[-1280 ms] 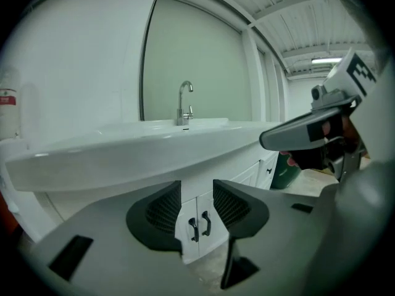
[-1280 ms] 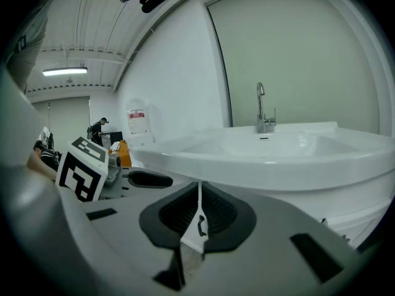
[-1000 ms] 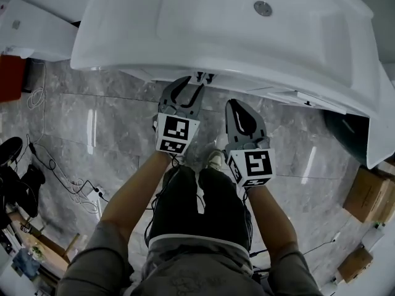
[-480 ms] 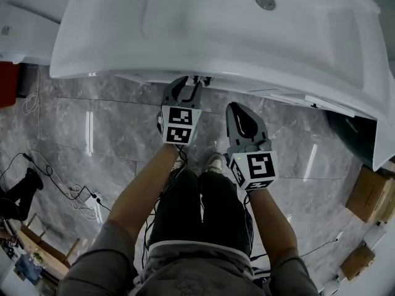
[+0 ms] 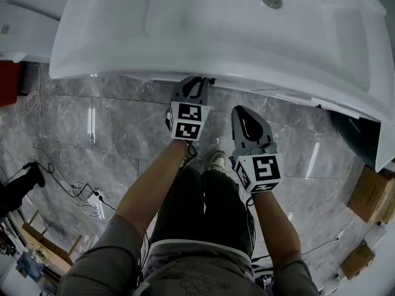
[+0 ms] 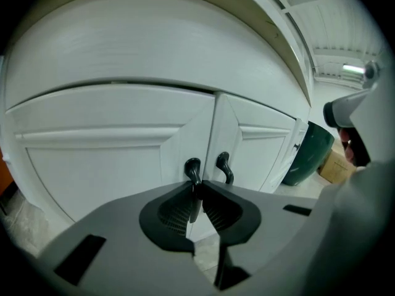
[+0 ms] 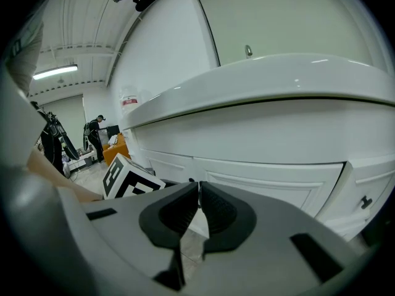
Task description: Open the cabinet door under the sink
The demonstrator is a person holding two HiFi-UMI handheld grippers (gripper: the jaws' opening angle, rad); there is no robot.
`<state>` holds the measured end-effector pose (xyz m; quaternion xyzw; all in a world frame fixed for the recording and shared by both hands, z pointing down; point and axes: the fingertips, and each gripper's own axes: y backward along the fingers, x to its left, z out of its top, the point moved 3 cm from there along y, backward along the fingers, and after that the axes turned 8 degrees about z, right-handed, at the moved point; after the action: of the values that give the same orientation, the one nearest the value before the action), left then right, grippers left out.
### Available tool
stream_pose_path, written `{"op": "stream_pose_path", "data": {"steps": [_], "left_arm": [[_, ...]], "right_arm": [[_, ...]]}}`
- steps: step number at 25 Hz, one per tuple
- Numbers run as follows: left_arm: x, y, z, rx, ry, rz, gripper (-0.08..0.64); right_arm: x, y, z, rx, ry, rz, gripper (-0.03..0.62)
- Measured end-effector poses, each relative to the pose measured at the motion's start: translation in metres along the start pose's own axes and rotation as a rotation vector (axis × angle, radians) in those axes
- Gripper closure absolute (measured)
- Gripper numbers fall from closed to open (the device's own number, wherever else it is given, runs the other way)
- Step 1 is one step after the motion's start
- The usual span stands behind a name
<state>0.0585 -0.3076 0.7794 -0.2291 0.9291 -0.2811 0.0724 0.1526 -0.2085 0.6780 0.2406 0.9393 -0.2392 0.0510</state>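
Note:
Under the white sink (image 5: 216, 36) stands a white cabinet with two doors, the left door (image 6: 99, 159) and the right door (image 6: 262, 147). Each door has a black handle at the middle seam. My left gripper (image 6: 198, 185) has just been closing, and its jaws now pinch the left door's handle (image 6: 192, 166); the right door's handle (image 6: 224, 165) is free beside it. In the head view the left gripper (image 5: 197, 82) reaches under the sink's rim. My right gripper (image 5: 241, 110) hangs back from the cabinet, shut with nothing in it (image 7: 199, 185).
A dark green bin (image 6: 311, 153) stands right of the cabinet, with cardboard boxes (image 5: 370, 193) behind it on the grey tiled floor. Cables (image 5: 80, 190) trail at the left. The person's legs and shoe (image 5: 216, 159) are below the grippers.
The left gripper moved forward and down under the sink's rim, and its wide open jaws closed round the left door's handle. The right gripper sank a little and stayed shut.

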Motion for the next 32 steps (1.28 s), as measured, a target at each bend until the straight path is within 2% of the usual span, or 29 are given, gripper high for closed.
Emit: {"op": "stream_pose_path", "data": {"steps": [3,7,9,14,20,23,26,29,32], "left_arm": [[0.001,0.003,-0.002,0.022,-0.04,-0.027,0.508],[-0.002,0.013,-0.007,0.023,0.011,-0.058,0.506],[-0.003,0.021,-0.014,0.024,0.01,-0.067,0.506],[-0.004,0.049,-0.034,0.05,-0.04,-0.109,0.508],[-0.001,0.089,-0.061,0.085,-0.102,-0.13,0.508],[0.004,0.108,-0.072,0.073,-0.18,-0.153,0.509],[0.007,0.122,-0.081,0.037,-0.239,-0.181,0.511],[0.012,0.135,-0.088,-0.014,-0.274,-0.213,0.511],[0.024,0.158,-0.104,-0.035,-0.286,-0.227,0.512]], "right_arm": [[0.005,0.005,0.002,0.016,-0.002,0.003,0.557],[0.013,0.014,0.002,0.037,-0.012,0.003,0.557],[0.019,0.016,-0.002,0.057,-0.02,0.014,0.557],[0.037,0.016,-0.015,0.133,-0.035,0.024,0.557],[0.073,0.018,-0.02,0.173,-0.08,0.086,0.557],[0.094,0.019,-0.027,0.205,-0.1,0.118,0.557],[0.112,0.019,-0.036,0.251,-0.08,0.163,0.557],[0.125,0.017,-0.045,0.284,-0.066,0.191,0.557],[0.142,0.013,-0.057,0.297,-0.093,0.21,0.557]]}}
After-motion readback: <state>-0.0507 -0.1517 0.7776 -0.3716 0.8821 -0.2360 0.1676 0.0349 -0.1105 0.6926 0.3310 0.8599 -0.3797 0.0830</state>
